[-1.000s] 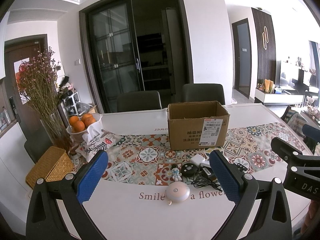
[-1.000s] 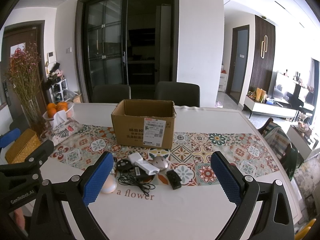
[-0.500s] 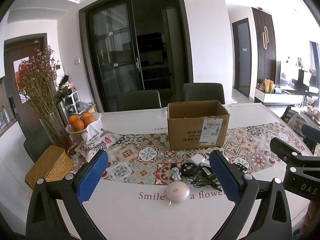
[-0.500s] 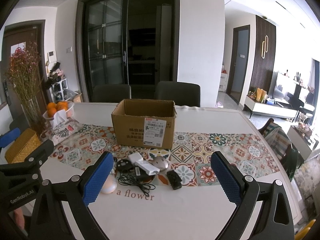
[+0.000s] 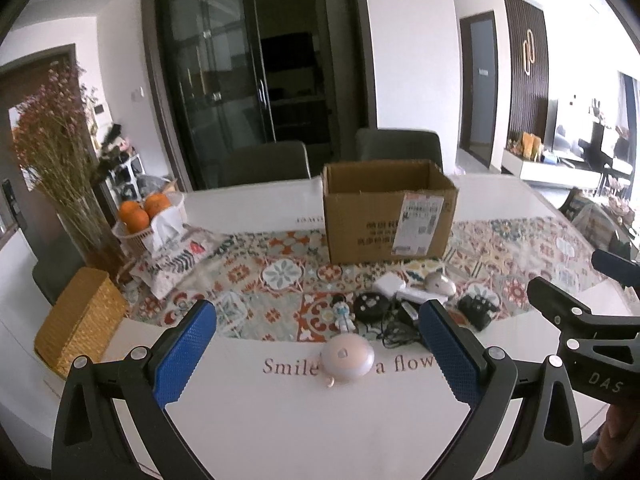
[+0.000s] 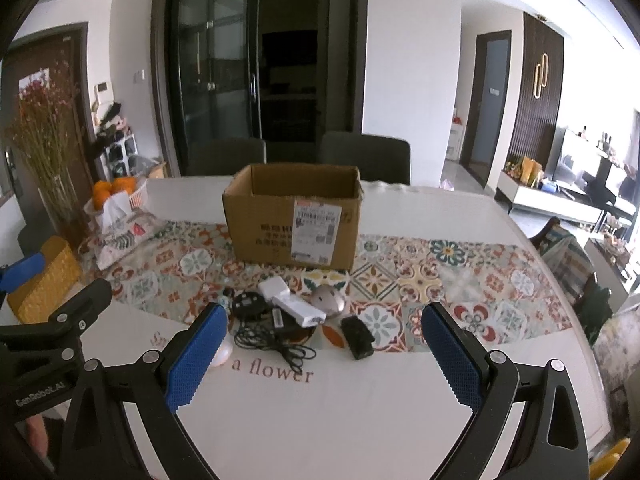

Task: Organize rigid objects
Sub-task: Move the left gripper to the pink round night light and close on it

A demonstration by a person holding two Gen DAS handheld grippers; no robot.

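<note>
Both spread wide and empty, left gripper and right gripper, hovering near the desk's front edge over small gadgets clustered before the open brown cardboard box. Best to drop straight over the round white puck-shaped device, nearest, pinching its sides. Half-hidden behind a finger in right view; black rectangular remote clearer there.

The cardboard box hides its own contents behind its front wall, its label print is too small to read, and the left finger covers most of the round white light.
</note>
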